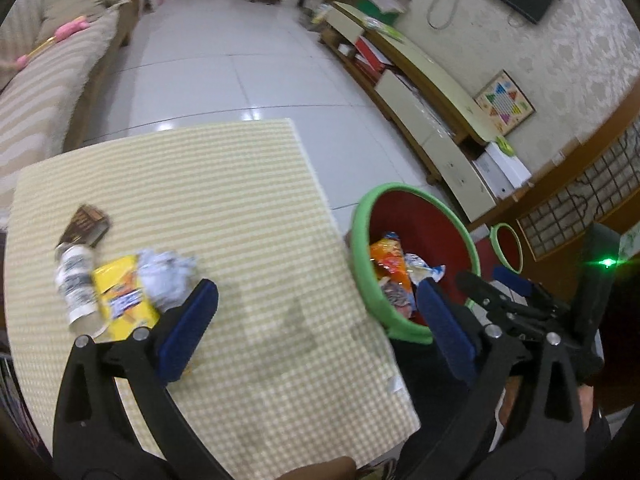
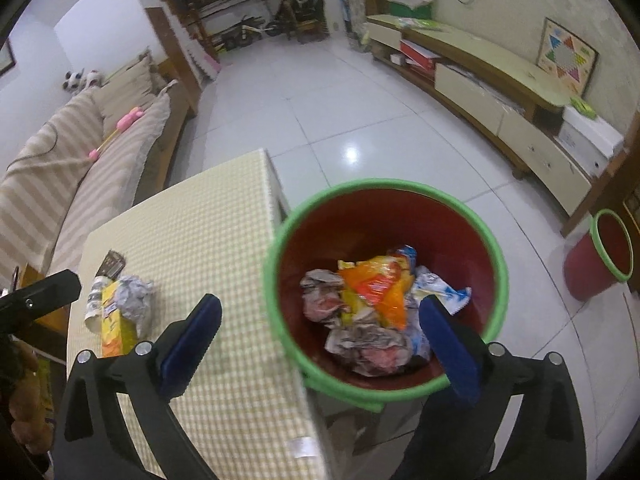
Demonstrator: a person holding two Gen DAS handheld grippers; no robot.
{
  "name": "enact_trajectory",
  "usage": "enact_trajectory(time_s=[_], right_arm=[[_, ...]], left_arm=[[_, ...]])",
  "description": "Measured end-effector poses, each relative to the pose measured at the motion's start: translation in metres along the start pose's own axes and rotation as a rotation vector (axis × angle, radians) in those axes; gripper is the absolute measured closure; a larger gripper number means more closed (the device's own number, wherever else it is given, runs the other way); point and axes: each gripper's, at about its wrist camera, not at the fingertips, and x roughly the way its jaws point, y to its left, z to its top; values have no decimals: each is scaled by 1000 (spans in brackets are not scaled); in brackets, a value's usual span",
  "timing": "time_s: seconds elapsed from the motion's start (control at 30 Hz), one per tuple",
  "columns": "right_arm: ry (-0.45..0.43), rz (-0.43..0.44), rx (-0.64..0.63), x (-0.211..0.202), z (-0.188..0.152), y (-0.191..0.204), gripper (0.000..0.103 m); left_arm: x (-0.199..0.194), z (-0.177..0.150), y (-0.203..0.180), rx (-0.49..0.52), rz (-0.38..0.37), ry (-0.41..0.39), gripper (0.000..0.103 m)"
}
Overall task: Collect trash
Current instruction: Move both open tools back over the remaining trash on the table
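Two grippers are seen with their jaws spread wide and nothing between the blue pads. The left gripper [image 1: 316, 328] is held over the near part of a table [image 1: 240, 208] covered in a yellow-and-white checked cloth, its left finger close to a cluster of trash and its right finger in front of the rim of a red bin with a green rim [image 1: 362, 248]. The right gripper [image 2: 320, 340] is poised above that same bin [image 2: 276, 264], which stands on the floor against the right edge of the table [image 2: 200, 232]. Inside the bin, an orange snack wrapper [image 2: 376, 288], crumpled paper [image 2: 364, 344] and a white-and-blue wrapper [image 2: 440, 288] are piled together. Still on the table, toward its left side, a yellow packet [image 1: 120, 296] is seen lying between a white cylindrical bottle on its side [image 1: 76, 284] and a crumpled white paper ball [image 1: 166, 276], all three touching or nearly so. A dark brown wrapper [image 1: 86, 222] lies just beyond the bottle. In the left wrist view the right gripper's black frame [image 1: 516, 304] is visible at the lower right, past the bin. A second red bin with a green rim [image 2: 600, 252] stands well apart on the white tiled floor near a low cabinet [image 2: 500, 92]. A striped sofa [image 2: 72, 168] runs along the left side of the room.
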Motion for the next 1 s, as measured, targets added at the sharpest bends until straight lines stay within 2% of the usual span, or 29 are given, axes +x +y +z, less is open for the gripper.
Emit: enact_trajectory(time_s=[0.67,0.83,1.0], right_arm=[[62,126,-203,29,-18,144,8],[76,146,-252,40,-23,174,8],[99,148,-278,53,-28,186,8]], left_arm=[[-92,-44,131,-206,141,-94,6],[-99,-56,162,-257,157,-87,6],[-91,-64,181,-287,155,-63,6]])
